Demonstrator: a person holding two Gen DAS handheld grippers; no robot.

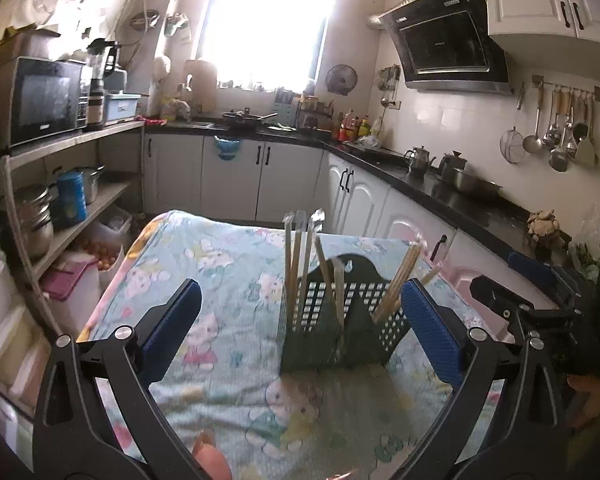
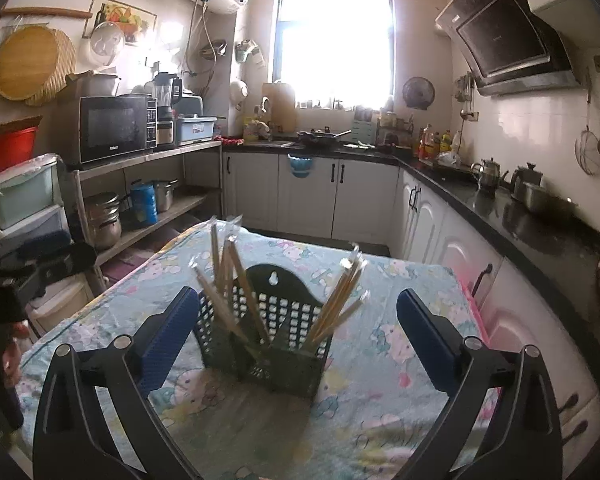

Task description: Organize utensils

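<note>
A dark green slotted utensil basket (image 1: 332,320) stands upright on a table with a cartoon-print cloth (image 1: 220,280). Several wrapped pairs of wooden chopsticks (image 1: 296,264) stand in its compartments, leaning in different directions. My left gripper (image 1: 300,332) is open and empty, just in front of the basket and above the cloth. My right gripper (image 2: 296,340) is open and empty, its blue pads to either side of the basket (image 2: 276,332) in view; the chopsticks (image 2: 236,292) stick up between them. The right gripper's body shows at the right edge of the left wrist view (image 1: 532,300).
White cabinets under a black counter (image 2: 520,216) run close along the table's right side and the back. A shelf rack (image 2: 148,208) with a microwave and pots stands left. Plastic drawers (image 2: 24,200) stand near left. Ladles hang on the right wall (image 1: 560,136).
</note>
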